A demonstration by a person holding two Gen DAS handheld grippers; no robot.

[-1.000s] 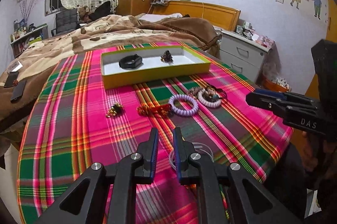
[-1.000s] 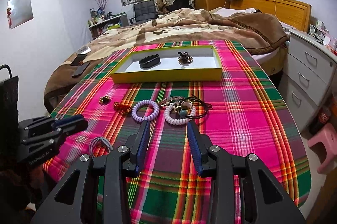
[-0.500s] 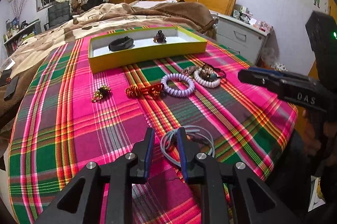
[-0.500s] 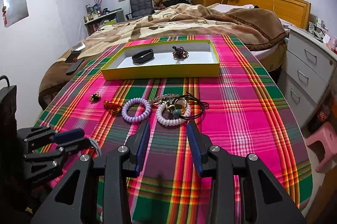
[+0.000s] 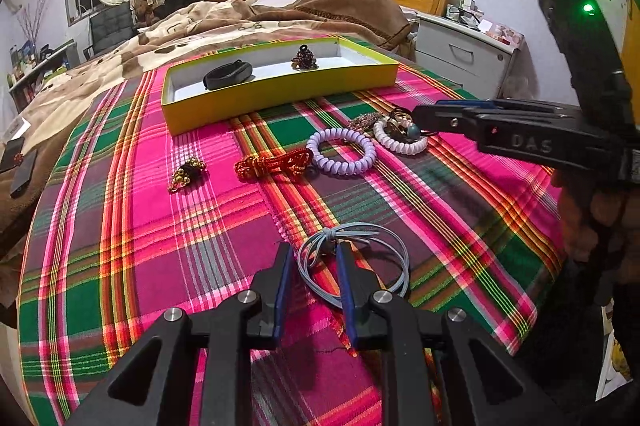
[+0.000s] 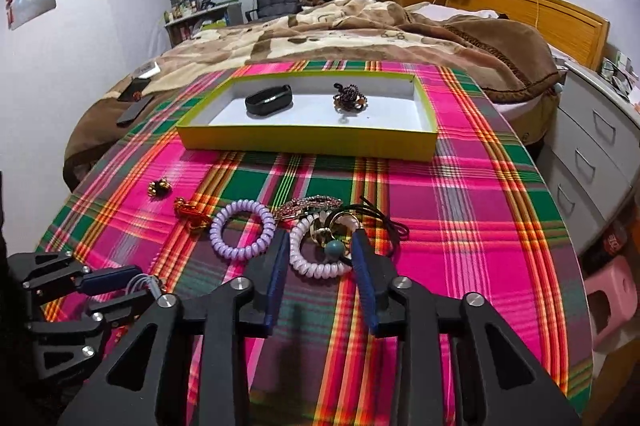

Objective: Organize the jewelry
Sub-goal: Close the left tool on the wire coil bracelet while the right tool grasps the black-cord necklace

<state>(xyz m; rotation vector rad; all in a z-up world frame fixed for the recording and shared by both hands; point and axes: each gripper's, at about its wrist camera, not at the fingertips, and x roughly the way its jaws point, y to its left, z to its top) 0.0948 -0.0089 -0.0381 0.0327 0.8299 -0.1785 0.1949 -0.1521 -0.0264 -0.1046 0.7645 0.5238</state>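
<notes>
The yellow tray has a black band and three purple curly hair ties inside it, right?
Not quite. The yellow tray does hold the black band, but the other thing inside it is one small dark beaded piece, not three purple curly hair ties. The one purple coil tie lies outside on the plaid cloth. The right wrist view shows this.

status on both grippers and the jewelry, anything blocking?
Left gripper open, just widened, fingers straddling grey cord loop. Right gripper open, just narrowing, around white coil bracelet, tangled with beaded pieces. Yellow tray holds two items; path clear.
</notes>
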